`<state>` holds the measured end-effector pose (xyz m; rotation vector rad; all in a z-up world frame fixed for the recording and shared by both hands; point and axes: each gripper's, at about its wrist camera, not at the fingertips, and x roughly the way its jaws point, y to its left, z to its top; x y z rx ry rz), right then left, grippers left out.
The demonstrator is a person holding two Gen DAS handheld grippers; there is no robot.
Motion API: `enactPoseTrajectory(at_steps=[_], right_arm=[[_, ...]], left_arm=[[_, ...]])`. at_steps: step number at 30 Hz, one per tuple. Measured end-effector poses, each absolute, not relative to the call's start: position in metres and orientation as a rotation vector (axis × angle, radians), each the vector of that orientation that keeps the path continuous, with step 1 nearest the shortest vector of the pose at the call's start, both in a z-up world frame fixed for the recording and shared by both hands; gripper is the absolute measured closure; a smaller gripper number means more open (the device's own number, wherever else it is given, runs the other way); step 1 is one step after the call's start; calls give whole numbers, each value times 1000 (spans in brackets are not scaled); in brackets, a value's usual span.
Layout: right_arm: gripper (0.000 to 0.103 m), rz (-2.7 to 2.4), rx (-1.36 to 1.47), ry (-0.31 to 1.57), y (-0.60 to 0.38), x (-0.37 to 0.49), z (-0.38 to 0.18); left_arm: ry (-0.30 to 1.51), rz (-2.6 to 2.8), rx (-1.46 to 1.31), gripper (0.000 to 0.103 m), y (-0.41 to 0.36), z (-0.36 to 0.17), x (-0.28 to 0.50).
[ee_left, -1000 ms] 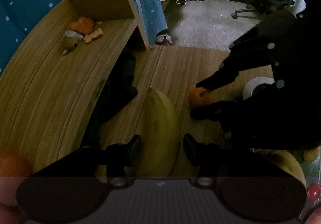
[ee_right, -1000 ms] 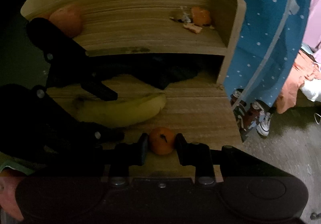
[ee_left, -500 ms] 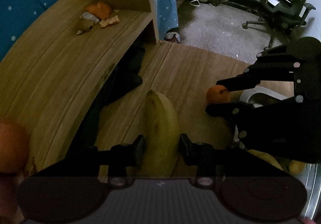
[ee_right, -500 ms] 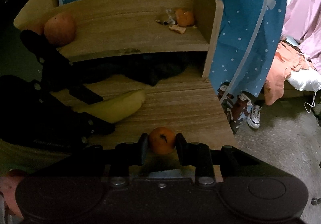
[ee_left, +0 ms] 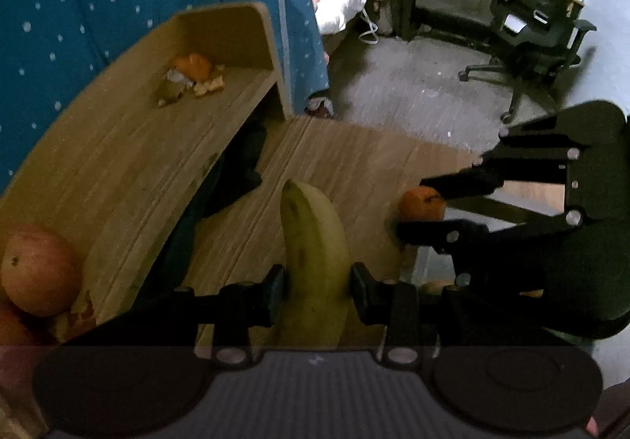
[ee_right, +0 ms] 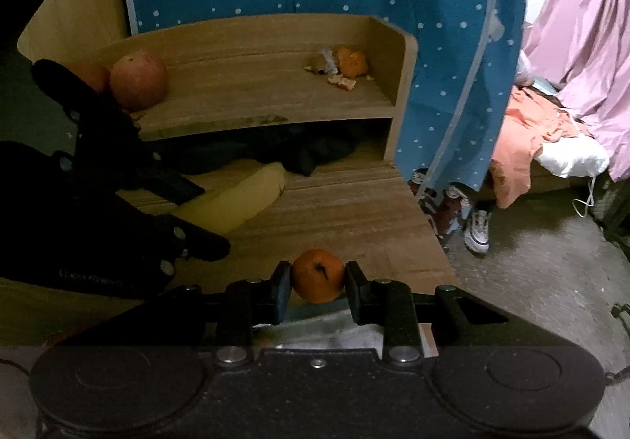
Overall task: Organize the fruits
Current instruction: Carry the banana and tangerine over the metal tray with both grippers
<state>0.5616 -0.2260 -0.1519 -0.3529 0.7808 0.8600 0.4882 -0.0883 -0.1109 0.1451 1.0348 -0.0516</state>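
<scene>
The left hand-held gripper [ee_left: 317,283] grasps the banana [ee_left: 315,262] above the bench [ee_left: 354,159]; the right hand-held gripper [ee_right: 318,283] clenches the tangerine [ee_right: 318,275]. Carry both level and keep them well apart, so neither fruit slips before set-down.

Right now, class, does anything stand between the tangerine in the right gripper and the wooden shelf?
Nothing visible does. The tangerine sits clamped in the right gripper, with bare tabletop ahead up to the shelf.
</scene>
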Motion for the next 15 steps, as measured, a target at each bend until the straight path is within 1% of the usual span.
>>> enactPoseTrajectory(at_steps=[7, 15], right_arm=[[72, 782, -318, 780, -251, 532, -139], [72, 683, -284, 811, -286, 503, -138]], left_arm=[[990, -109, 172, 63, -108, -92, 468], [989, -212, 208, 63, -142, -90, 449]])
